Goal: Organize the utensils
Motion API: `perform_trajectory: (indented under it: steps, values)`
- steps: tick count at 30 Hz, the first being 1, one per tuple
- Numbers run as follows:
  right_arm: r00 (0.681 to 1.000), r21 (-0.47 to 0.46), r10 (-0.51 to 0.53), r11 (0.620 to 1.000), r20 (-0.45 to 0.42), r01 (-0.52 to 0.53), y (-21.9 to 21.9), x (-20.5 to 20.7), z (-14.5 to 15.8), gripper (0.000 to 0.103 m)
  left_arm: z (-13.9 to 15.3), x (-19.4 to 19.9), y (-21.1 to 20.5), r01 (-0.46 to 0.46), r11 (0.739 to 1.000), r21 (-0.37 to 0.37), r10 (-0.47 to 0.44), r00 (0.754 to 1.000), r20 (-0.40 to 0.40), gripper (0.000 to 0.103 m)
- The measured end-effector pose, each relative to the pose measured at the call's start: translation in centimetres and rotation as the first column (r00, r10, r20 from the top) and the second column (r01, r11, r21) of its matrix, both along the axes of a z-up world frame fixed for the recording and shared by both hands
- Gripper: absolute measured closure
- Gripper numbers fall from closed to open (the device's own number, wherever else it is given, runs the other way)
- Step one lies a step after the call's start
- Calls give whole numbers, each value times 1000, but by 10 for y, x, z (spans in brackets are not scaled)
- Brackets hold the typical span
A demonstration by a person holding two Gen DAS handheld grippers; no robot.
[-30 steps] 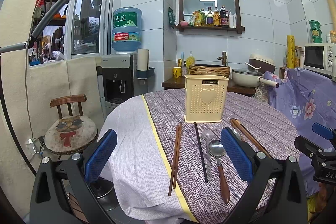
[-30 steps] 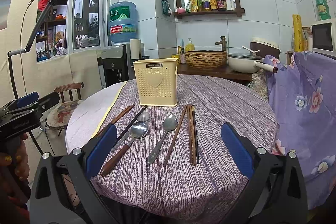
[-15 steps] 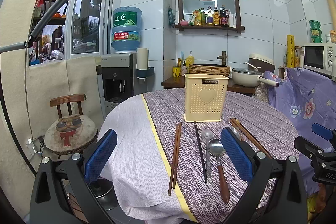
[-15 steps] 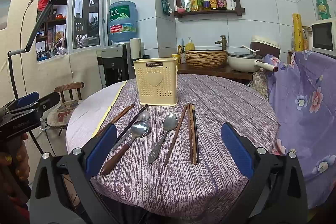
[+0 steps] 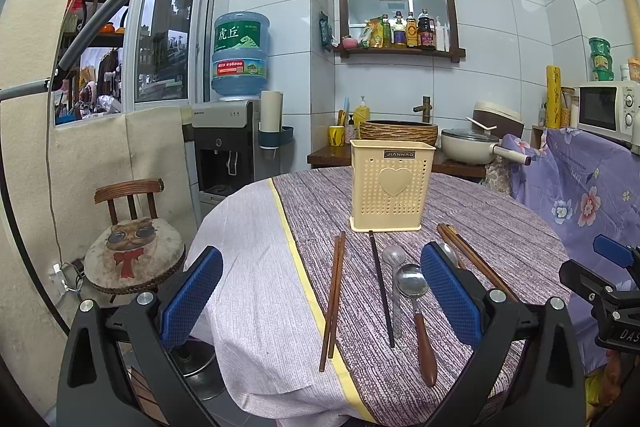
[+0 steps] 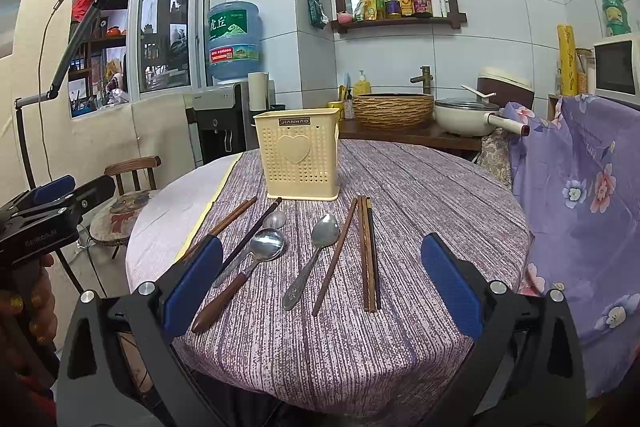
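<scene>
A cream perforated utensil holder [image 5: 391,190] [image 6: 300,160] stands upright on the round table [image 5: 500,223] [image 6: 420,187]. In front of it lie a brown chopstick pair [image 5: 334,291] [image 6: 228,223], a dark chopstick [image 5: 381,287] [image 6: 252,235], a wooden-handled spoon [image 5: 416,307] [image 6: 248,263], a small metal spoon [image 5: 394,259] [image 6: 275,219], a steel spoon [image 6: 316,251] and more chopsticks [image 6: 368,251] [image 5: 472,259]. My left gripper [image 5: 320,299] is open at the table's near edge, holding nothing. My right gripper [image 6: 320,283] hovers open over the near edge, also holding nothing.
A wooden stool with a cat cushion [image 5: 134,247] stands left of the table. Purple floral cloth [image 6: 580,207] hangs at the right. Behind the table a counter holds a woven basin [image 6: 394,109] and a pan [image 6: 468,115]. A water dispenser [image 5: 236,123] is by the wall.
</scene>
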State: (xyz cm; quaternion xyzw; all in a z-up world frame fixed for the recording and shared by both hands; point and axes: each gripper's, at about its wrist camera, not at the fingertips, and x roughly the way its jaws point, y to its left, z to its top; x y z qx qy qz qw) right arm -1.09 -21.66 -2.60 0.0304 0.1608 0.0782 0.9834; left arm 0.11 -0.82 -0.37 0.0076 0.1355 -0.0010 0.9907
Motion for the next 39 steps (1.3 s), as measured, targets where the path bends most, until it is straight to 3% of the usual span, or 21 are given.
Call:
perform_trajectory:
  steps: [26,31,39]
  values:
    - [1000,0,2,1000,-6,-2,2,1,-2,5,-2,1,0,1,1000,0,-1,1000,-8,5]
    - [1000,-11,-7,1000,-26,7,5,5,-9,5,-15,8,4,1,1000,-2,-1,998,-63,5]
    - [989,-32,-58,998,-137,54,-8,33,-31,5,-38,34,24,-11,1000,0,11,985,-171,5]
